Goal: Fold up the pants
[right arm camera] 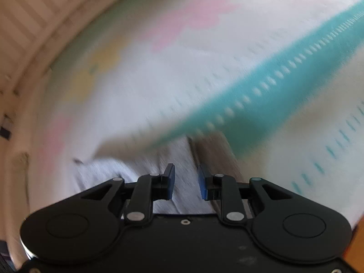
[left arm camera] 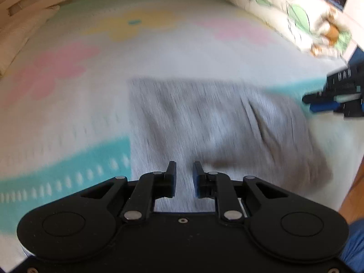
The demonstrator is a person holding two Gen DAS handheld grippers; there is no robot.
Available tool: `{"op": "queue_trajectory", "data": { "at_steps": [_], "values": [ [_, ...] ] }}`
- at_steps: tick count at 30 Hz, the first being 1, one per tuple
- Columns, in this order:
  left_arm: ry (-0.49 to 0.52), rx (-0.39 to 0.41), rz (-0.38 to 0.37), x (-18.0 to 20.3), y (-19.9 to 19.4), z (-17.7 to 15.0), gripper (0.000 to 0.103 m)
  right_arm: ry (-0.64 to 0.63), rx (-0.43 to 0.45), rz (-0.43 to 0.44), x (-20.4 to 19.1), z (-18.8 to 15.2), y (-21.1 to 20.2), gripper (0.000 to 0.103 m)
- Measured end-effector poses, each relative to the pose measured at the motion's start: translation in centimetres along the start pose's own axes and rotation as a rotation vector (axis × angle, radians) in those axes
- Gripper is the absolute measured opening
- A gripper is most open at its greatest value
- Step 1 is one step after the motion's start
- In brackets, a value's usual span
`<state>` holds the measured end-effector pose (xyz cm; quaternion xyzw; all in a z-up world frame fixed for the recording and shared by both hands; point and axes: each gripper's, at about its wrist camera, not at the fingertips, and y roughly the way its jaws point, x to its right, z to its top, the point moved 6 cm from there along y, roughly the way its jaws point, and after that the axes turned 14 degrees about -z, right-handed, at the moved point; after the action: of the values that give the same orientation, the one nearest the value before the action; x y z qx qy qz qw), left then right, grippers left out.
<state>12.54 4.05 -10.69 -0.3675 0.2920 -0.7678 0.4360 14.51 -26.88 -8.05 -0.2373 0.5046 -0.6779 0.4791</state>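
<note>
Lying under both parted claws (left arm camera: 184,170), folded grey pants (left arm camera: 204,118), patterned bedspread (left arm camera: 68,68)

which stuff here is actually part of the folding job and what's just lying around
Part of the job:
- grey pants
- left tool
- right tool

Just lying about:
- leaf-print pillow
- bed cover with the teal stripe, only the surface underneath

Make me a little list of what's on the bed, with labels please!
surface: bed sheet with pink and yellow shapes and a teal stripe
clothing: grey pants, lying folded on the sheet
pillow: leaf-print pillow at far edge
left gripper: open, empty, above the pants
right gripper: open, empty, over grey fabric
sharpness: blurry
</note>
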Motion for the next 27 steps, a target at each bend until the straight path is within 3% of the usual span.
{"op": "queue_trajectory", "data": {
  "at_steps": [6,8,13,19,22,24,25,27],
  "values": [
    [-0.09,0.005,0.01,-2.0,2.0,2.7,0.026,-0.142,0.051,-0.029,-3.1,0.6,1.6,0.026],
    [-0.101,-0.007,0.016,-2.2,2.7,2.8,0.026,-0.175,0.046,-0.066,-3.2,1.0,1.9,0.032],
    [-0.095,-0.055,0.032,-2.6,4.2,1.9,0.026,-0.223,-0.029,-0.069,-1.1,0.1,2.7,0.039],
    [-0.076,-0.101,0.069,-2.7,6.2,0.9,0.026,-0.284,-0.189,-0.001,1.3,-2.7,4.8,0.045],
    [-0.04,-0.088,0.098,-2.0,6.2,0.8,0.026,-0.302,-0.161,-0.003,1.3,-3.4,5.0,0.045],
    [-0.032,-0.082,0.106,-1.6,6.2,0.7,0.025,-0.276,-0.17,-0.001,1.4,-3.5,4.9,0.032],
    [-0.034,-0.08,0.108,-1.5,6.1,0.6,0.026,-0.264,-0.188,0.033,1.3,-3.6,4.7,0.009],
    [-0.045,-0.076,0.101,-1.5,5.9,0.6,0.026,-0.273,-0.171,0.024,1.1,-3.4,4.0,0.008]
  ]
}}
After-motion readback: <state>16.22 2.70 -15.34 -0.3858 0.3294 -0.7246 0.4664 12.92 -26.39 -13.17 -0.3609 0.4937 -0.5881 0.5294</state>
